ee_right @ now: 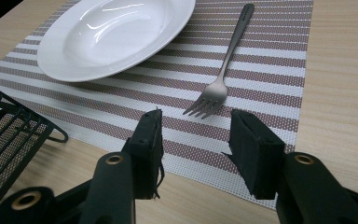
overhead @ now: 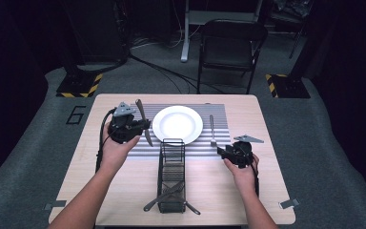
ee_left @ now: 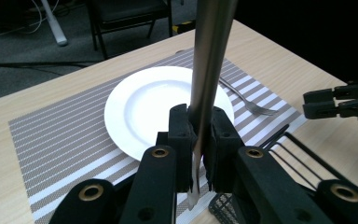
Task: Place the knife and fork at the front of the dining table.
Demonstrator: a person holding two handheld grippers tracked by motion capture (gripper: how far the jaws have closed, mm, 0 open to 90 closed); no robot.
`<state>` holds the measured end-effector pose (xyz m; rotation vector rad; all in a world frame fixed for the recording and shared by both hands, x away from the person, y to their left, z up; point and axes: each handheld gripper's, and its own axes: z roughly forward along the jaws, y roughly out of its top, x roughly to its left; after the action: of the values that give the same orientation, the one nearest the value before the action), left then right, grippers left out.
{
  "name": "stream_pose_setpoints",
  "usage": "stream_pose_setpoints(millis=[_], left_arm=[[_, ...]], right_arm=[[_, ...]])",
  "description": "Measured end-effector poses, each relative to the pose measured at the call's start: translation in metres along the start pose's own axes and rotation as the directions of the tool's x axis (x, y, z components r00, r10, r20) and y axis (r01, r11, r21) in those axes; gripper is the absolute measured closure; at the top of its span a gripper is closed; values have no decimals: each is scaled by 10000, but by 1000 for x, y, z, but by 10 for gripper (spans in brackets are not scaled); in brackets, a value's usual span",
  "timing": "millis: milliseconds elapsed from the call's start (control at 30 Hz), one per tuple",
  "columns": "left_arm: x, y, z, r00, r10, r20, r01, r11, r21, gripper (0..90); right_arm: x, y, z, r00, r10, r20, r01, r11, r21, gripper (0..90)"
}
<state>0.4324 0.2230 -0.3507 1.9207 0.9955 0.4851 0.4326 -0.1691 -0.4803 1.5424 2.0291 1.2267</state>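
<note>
Your left gripper [overhead: 132, 125] is clamped on a table knife [overhead: 143, 121], holding it above the left part of the striped placemat [overhead: 219, 112], just left of the white plate [overhead: 177, 123]. In the left gripper view the two black jaws press against the flat metal of the knife [ee_left: 207, 70] from both sides; the long shaft rises upward out of the frame, and a short length of metal sticks out below the pads. In the high view the knife stands tilted, its upper end leaning away from you and its lower end hanging over the mat's left half. Your right gripper [overhead: 225, 151] rests low at the near right edge of the placemat with its jaws spread and nothing between them. In the right gripper view the fork [ee_right: 221, 79] lies flat on the mat just beyond the open jaws, tines toward the gripper and handle pointing away, to the right of the plate [ee_right: 65, 51]. A black wire basket [overhead: 172, 174] stands on the table between your two forearms, with more cutlery [overhead: 164, 196] lying in its near end.
</note>
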Motion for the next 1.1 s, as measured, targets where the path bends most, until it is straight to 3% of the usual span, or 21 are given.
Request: stream_pose_setpoints(millis=[733,1100], left_arm=[[32,-45,14,9970,-389,-662,429,9973,597,822],[44,-57,19,9918,-767,-1024,826,9951,548,822]], right_arm=[[1,0,1,10000,-47,-11,47,10000,49,541],[1,-1,1,10000,-20,-12,20,10000,75,541]])
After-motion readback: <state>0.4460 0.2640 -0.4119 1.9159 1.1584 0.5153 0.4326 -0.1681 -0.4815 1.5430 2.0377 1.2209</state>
